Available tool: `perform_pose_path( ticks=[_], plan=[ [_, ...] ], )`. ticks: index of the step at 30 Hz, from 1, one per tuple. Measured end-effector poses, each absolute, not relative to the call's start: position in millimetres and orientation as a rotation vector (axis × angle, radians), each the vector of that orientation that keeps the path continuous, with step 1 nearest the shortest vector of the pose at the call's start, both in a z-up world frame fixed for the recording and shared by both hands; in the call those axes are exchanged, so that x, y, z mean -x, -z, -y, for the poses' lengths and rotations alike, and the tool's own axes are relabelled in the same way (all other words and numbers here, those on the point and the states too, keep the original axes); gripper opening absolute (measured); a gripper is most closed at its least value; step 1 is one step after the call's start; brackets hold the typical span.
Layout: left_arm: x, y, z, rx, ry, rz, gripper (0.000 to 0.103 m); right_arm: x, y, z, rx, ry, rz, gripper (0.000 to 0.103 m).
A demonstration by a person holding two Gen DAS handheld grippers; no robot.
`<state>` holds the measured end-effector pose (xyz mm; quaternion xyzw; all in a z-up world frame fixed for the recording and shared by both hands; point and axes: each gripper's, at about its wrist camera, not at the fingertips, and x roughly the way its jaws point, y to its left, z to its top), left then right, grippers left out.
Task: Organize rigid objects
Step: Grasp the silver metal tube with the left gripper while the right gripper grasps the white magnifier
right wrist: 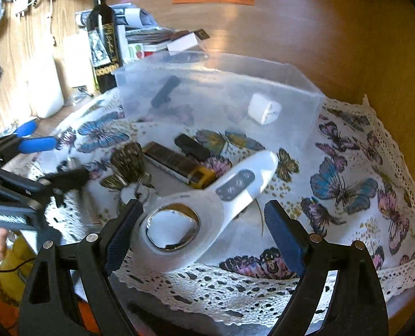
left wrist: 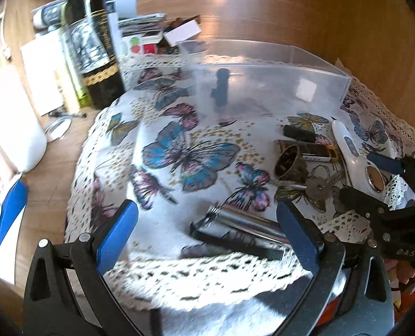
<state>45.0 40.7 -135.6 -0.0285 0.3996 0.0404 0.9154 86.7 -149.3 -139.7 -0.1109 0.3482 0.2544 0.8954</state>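
Note:
My left gripper (left wrist: 207, 229) is open, its blue fingers either side of a silver cylinder (left wrist: 246, 224) and a black comb (left wrist: 235, 242) lying on the butterfly cloth (left wrist: 179, 151). My right gripper (right wrist: 202, 232) is open around the round head of a white handheld device (right wrist: 207, 204), its left finger touching the head. A clear plastic box (left wrist: 266, 84) stands behind, holding a black clip (left wrist: 221, 89); the right wrist view shows the box (right wrist: 216, 95) and a white block (right wrist: 264, 109) in it. A brass cup (left wrist: 290, 162), keys (left wrist: 316, 186), a battery (left wrist: 319, 154) and a black stick (left wrist: 298, 133) lie between.
A dark wine bottle (left wrist: 92, 44) stands left of the box, with papers and boxes (left wrist: 148, 33) behind it and a white container (left wrist: 14, 131) at far left. Wooden walls (right wrist: 347, 28) close in the back and right. The cloth's lace edge (right wrist: 235, 288) hangs at the front.

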Motion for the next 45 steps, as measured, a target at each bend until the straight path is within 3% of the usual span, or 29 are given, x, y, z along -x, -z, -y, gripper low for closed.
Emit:
perform_pose_path(
  ticks=[5,11,15,18,22,24,30,34,42,45],
  plan=[
    [-37.1,131.3,-34.4,0.097,-0.059,-0.835,0.1,-86.9,140.2,165.4,0.194,-0.505,-0.733,0.081],
    [-46.9,146.7,-12.8,0.101,-0.027,-0.864,0.099,-86.9,140.0,177.6,0.158,-0.488,-0.735,0.057],
    [-50.2,145.8,-11.5,0.074,-0.044,-0.842,0.082,-87.7,138.7,181.4,0.164,-0.482,-0.728,0.039],
    [-52.2,143.6,-22.2,0.072,-0.041,-0.846,0.072,-88.8,138.0,186.5,0.156,-0.484,-0.726,0.038],
    [-55.1,141.6,-43.5,0.076,-0.075,-0.846,0.046,-89.4,137.0,190.5,0.144,-0.474,-0.724,0.038],
    [-57.4,139.9,-53.8,0.099,-0.087,-0.856,0.043,-89.7,136.5,191.3,0.14,-0.473,-0.725,0.038],
    [-55.9,126.5,-52.9,0.213,-0.035,-0.858,0.047,-90.2,135.6,192.6,0.147,-0.472,-0.725,0.038],
    [-57.8,119.6,-28.8,0.244,0.002,-0.823,0.081,-90.1,135.8,192.4,0.144,-0.472,-0.725,0.038],
    [-68.2,140.9,7.6,0.104,0.002,-0.845,0.083,-88.9,136.2,193.5,0.127,-0.477,-0.725,0.038],
    [-58.0,138.4,0.1,0.08,-0.012,-0.832,0.077,-88.4,136.8,193.9,0.123,-0.48,-0.72,0.038]
  ],
)
